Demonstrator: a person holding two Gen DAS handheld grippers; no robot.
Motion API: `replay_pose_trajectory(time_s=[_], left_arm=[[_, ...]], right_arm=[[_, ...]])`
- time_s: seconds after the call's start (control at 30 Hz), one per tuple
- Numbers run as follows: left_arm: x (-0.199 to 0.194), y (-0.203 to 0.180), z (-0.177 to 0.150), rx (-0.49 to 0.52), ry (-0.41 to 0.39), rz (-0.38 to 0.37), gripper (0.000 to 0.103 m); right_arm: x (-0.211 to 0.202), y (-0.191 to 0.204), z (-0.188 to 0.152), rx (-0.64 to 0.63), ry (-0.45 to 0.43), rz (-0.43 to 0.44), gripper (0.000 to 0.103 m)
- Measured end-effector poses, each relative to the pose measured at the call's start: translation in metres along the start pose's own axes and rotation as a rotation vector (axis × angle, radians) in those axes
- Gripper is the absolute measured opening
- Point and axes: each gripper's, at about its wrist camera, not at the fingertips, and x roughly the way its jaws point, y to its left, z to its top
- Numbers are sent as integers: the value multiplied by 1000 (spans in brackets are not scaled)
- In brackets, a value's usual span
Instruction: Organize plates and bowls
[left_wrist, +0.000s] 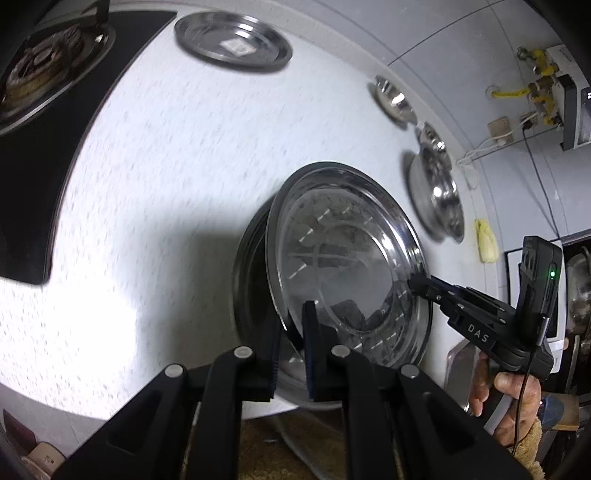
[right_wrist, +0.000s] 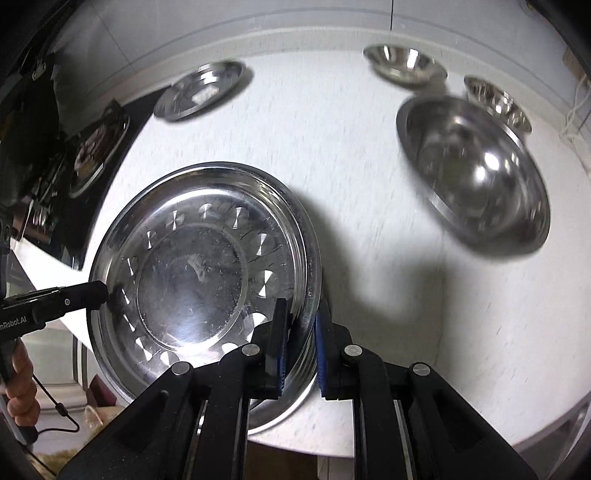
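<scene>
Black cooktop (right_wrist: 55, 155) w/ a round burner sits at far left of the white speckled counter (right_wrist: 351, 177). A small flat steel plate (right_wrist: 201, 88) lies near the back wall. Front edge: large round steel plate w/ embossed rim pattern (right_wrist: 192, 273), tilted, seemingly atop another dish. Left gripper (left_wrist: 291, 343) pinches its rim; right gripper (right_wrist: 299, 347) is clamped on the rim opposite. Further right: big shiny steel bowl (right_wrist: 476, 173), w/ two small steel bowls (right_wrist: 404, 64) behind it near the wall, one just beside the big bowl.
</scene>
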Motion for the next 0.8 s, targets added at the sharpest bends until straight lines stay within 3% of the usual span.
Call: replay_pose_trajectory(time_s=[0.27,0.63,0.8], left_arm=[[12,6,-11,11,8,30,10],[13,6,-7,16,-6,13,10],[11,-3,-8,67,-24,28,10]], right_arm=[[16,-2,-7,23,29,13,12],[16,-5,-13,33,20,32,13],[13,-9,-18,40,5,30,13]])
